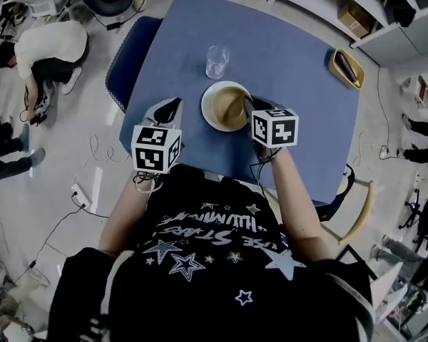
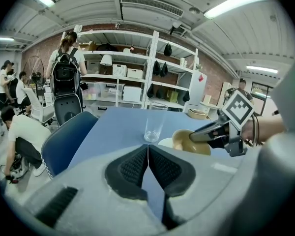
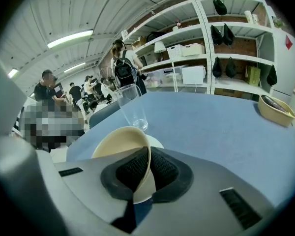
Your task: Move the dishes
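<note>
**A:** What do we see at the middle of the blue table (image 1: 299, 48)?

**B:** We see the tan bowl (image 1: 227, 105) there, over a white plate (image 3: 156, 142). Only a thin edge of the plate peeks out, and the rest lies hidden under the bowl.

**A:** And the right gripper (image 3: 147, 157)?

**B:** We find it clamped on the bowl's rim, on the side facing the table's right edge. One pad is inside the wall and one outside, and the pads cover that stretch of the wall. The bowl looks tilted, its mouth turned toward the table's left side. We cannot tell whether its base touches the plate.

**A:** What about the left gripper (image 2: 148, 149)?

**B:** We see its jaws pressed together with nothing between them, over the table's near left edge. We cannot make out whether it touches the tabletop.

**A:** What else do we find on the table?

**B:** A clear glass (image 1: 216, 61) stands upright toward the table's far edge. A yellow tray (image 1: 346, 68) sits at the table's far right corner, holding something dark that we cannot identify. A blue chair (image 1: 128, 63) stands against the table's left side, and we see only its seat and back.
</note>
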`<state>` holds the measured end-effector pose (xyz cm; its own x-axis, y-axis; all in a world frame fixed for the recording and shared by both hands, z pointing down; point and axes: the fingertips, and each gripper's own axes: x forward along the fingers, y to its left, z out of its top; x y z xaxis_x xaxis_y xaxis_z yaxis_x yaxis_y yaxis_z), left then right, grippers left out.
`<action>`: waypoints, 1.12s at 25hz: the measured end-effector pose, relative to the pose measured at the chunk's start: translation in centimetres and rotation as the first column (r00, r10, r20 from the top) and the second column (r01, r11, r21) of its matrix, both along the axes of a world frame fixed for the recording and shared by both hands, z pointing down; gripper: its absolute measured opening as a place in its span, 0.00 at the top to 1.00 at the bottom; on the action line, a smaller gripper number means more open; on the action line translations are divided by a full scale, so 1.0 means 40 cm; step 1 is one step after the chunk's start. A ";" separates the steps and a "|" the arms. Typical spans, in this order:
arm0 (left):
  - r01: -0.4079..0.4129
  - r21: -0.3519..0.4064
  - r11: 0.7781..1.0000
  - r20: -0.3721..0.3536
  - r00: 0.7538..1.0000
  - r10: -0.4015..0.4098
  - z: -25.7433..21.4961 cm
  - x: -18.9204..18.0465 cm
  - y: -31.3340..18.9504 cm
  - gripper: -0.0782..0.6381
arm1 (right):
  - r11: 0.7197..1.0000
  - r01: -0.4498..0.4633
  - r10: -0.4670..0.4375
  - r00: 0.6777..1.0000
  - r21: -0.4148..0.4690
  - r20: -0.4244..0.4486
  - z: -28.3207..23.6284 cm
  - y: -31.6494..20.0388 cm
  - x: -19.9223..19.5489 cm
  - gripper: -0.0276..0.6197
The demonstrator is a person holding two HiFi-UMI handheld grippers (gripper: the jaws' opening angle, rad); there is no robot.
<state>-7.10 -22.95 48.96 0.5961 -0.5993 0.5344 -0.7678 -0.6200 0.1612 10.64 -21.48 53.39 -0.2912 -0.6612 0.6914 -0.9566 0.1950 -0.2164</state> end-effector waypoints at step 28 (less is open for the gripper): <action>-0.017 0.008 1.000 -0.001 1.000 0.017 -0.021 0.090 -0.175 0.86 | 0.971 -0.236 0.236 0.972 -0.018 -0.014 0.007 -0.165 0.263 0.93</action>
